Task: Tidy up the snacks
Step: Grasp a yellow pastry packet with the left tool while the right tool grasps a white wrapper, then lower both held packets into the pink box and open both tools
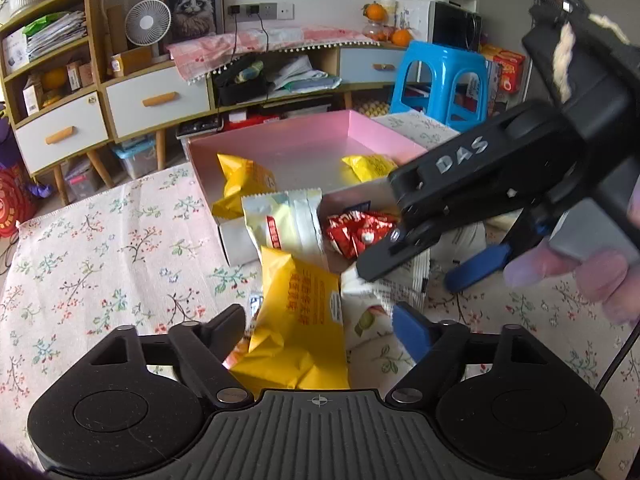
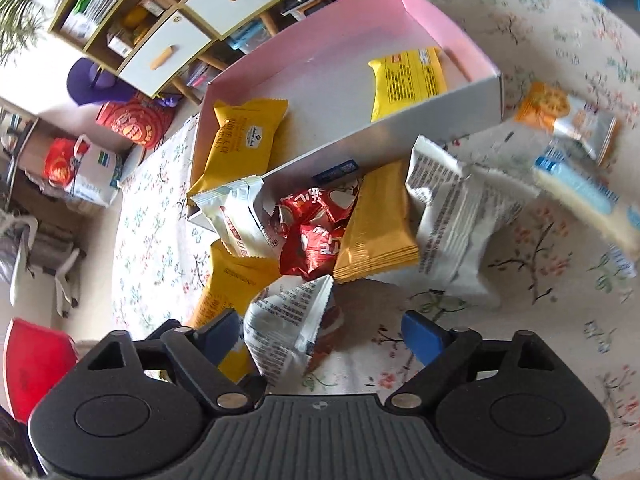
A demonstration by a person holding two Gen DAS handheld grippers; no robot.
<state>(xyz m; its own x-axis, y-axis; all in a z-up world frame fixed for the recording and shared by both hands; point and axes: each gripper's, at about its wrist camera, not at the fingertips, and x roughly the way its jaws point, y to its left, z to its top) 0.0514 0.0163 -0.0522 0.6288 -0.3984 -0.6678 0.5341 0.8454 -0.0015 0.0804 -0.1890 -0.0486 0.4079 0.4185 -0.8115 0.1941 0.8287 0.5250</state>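
the left gripper (image 1: 320,328) hangs over a yellow snack packet (image 1: 298,320) that lies on the flowered tablecloth (image 1: 100,240). the packet sits between its two fingers, but the pads stand clear of it on both sides, so the tongs are open and hold nothing.

the right gripper (image 2: 322,330) points down at a white packet with printed text (image 2: 286,332). this packet is nearer its left finger, with bare cloth showing beside the blue pad (image 2: 422,338) on the other side. it too is open, with no grip on the packet. in the left wrist view the same gripper (image 1: 416,264) comes in from the right, held by a hand (image 1: 580,268).

the rest of the snacks lie in a heap just in front of a pink box (image 2: 320,28): red packets (image 2: 316,224), a gold packet (image 2: 380,224) and a large white packet (image 2: 452,216), all touching one another. two yellow packets (image 2: 408,76) already lie inside the box, well apart. more packets (image 2: 568,120) lie on the cloth to the right of the box.
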